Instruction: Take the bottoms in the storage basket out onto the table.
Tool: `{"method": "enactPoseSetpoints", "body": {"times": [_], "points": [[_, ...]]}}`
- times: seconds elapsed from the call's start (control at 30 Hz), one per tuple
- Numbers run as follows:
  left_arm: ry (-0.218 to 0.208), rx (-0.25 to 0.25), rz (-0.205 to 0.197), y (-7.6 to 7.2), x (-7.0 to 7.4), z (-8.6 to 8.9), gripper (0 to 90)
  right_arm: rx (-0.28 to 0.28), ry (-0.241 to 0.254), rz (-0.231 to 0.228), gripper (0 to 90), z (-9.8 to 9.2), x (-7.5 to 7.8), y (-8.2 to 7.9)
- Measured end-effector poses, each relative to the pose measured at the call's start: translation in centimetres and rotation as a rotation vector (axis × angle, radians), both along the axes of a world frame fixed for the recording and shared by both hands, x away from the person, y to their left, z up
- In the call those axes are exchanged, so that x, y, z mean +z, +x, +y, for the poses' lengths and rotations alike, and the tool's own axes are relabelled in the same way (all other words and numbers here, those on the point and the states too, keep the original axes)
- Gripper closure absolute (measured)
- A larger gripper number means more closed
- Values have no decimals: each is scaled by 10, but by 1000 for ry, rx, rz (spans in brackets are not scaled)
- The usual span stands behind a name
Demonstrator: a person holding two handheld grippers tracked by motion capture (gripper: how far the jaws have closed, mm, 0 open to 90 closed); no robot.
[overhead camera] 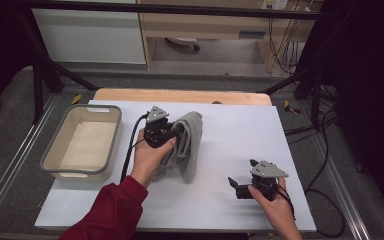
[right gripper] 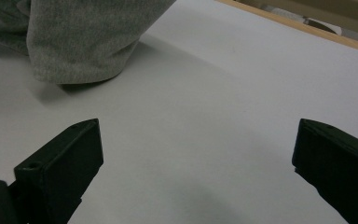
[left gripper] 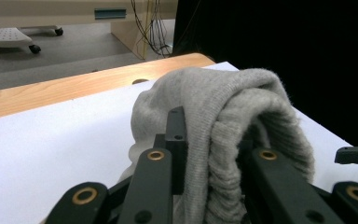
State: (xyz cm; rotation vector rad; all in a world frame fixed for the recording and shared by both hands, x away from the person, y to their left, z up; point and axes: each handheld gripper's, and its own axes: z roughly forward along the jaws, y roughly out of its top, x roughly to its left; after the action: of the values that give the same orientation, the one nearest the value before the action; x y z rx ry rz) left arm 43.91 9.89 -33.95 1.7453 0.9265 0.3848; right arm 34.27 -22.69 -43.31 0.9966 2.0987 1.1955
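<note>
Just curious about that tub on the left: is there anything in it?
Empty. The high view looks straight into the grey-rimmed tub and shows only its bare pale bottom; the grey cloth lies outside it on the table.

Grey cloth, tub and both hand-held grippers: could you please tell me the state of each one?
Grey cloth: bunched up, pinched and lifted at one end, other end on the white table cover.
Tub: upright, nothing inside.
Left hand-held gripper: shut on the cloth.
Right hand-held gripper: open, holding nothing, over the cover.

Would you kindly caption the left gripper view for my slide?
Left tool shut on a grey cloth over the white table.
</note>
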Motion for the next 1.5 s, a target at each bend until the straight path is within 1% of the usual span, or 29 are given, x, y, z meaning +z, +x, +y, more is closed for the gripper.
{"method": "enactPoseSetpoints", "body": {"times": [0.37, 0.87, 1.5], "points": [[-7, -4, 14, -1, -8, -2, 759, -3, -6, 0, 22, 0, 0, 0], [-14, -29, 37, -4, -17, -11, 759, -4, -8, -1, 22, 0, 0, 0], [-5, -54, 66, -5, -32, -16, 759, -5, -11, -2, 22, 0, 0, 0]]}}
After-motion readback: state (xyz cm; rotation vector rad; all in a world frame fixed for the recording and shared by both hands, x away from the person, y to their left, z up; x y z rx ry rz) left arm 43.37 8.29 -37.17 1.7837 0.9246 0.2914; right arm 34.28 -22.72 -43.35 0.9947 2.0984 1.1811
